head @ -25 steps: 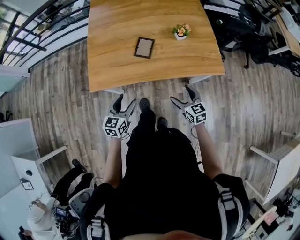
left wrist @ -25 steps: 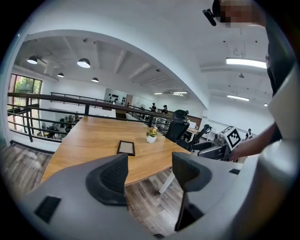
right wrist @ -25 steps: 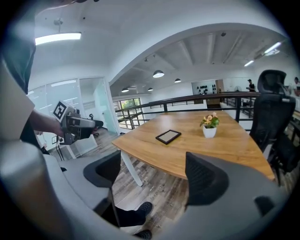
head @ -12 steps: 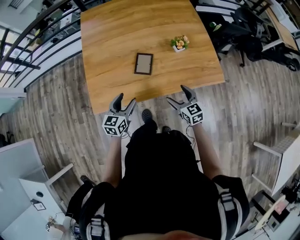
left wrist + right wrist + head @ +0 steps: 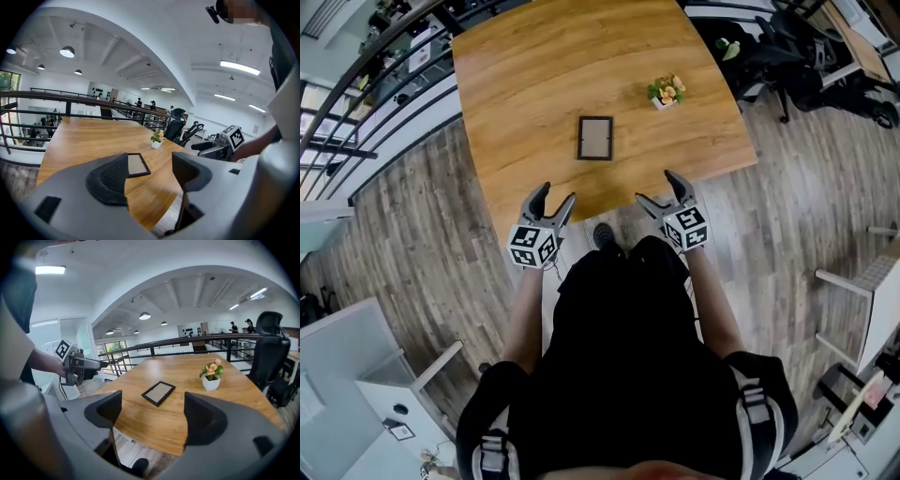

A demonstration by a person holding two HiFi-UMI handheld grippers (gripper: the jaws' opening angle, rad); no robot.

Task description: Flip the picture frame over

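Two claws wide apart, empty: left gripper (image 5: 555,195), right gripper (image 5: 654,186), at near edge of light wooden table (image 5: 534,75). Dark-rimmed rectangular picture frame (image 5: 594,138) flat mid-table, well apart from both; small white flower pot (image 5: 665,92) near.

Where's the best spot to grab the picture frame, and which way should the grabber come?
Probably the near short edge of the picture frame, by its thin dark rim. It lies flat on the table, so a jaw would have to slip under that rim. Come in low from the person's side: that edge is nearest, and the flower pot stands well clear.
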